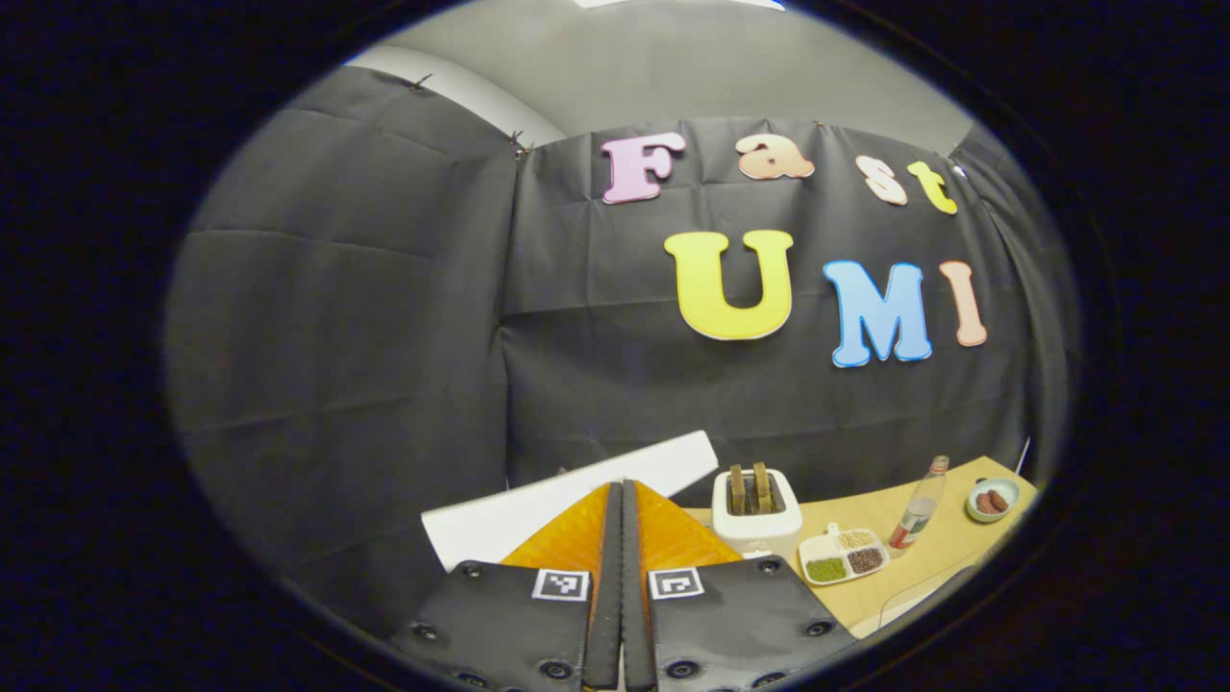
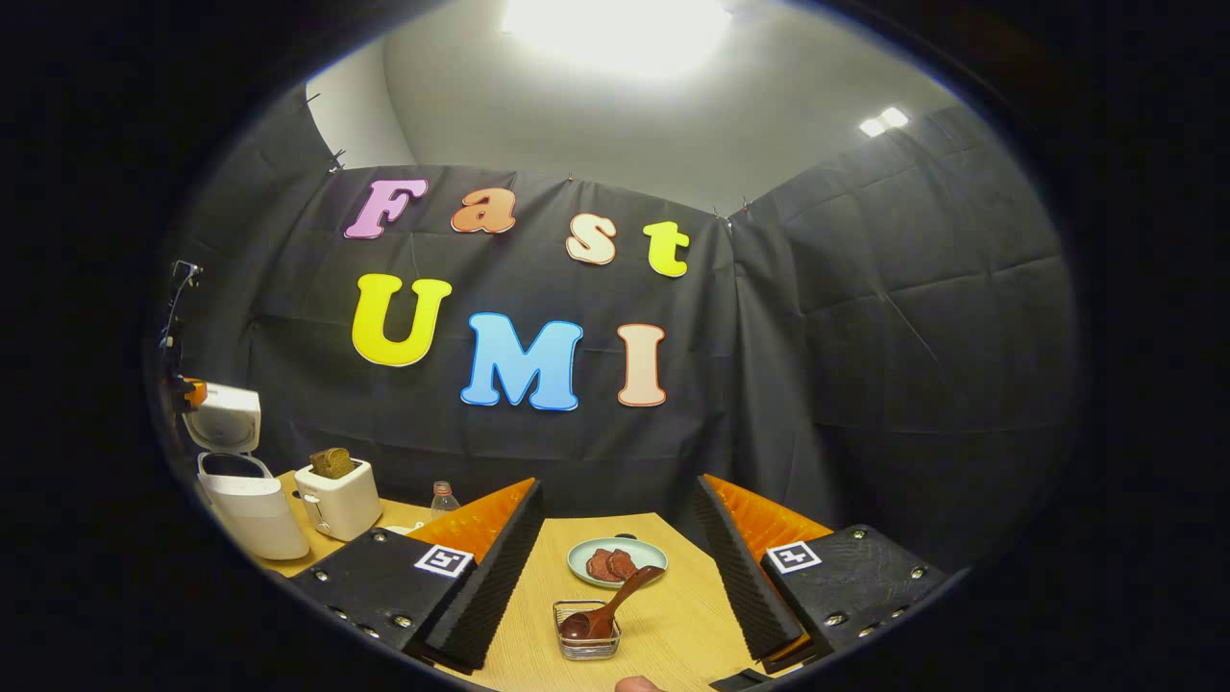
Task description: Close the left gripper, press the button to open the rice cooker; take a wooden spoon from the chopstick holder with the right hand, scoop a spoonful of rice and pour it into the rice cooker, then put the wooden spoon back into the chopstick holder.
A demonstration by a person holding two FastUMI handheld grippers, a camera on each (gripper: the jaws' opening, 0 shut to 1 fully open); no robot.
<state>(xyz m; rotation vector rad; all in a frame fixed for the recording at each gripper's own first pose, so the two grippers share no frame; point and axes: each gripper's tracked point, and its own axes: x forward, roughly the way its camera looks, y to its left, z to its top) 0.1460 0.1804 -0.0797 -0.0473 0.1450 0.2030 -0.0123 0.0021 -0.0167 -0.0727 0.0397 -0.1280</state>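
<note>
The white rice cooker (image 2: 252, 509) stands open at the table's far left, its lid (image 2: 223, 418) tipped up. My left gripper (image 1: 622, 488) is shut with nothing between its fingers, and the white lid (image 1: 538, 514) lies just beyond its tips. My right gripper (image 2: 617, 485) is open and hangs above the table. Below and between its fingers, a wooden spoon (image 2: 615, 601) leans in a small wire chopstick holder (image 2: 588, 642), bowl end down. The spoon is untouched.
A white toaster (image 2: 336, 498) with bread stands beside the cooker, then a bottle (image 2: 442, 498). A pale plate (image 2: 591, 556) with red-brown pieces sits behind the holder. The left gripper view has the toaster (image 1: 754, 514), a divided grain dish (image 1: 844, 556), the bottle (image 1: 918, 509) and a bowl (image 1: 993, 500).
</note>
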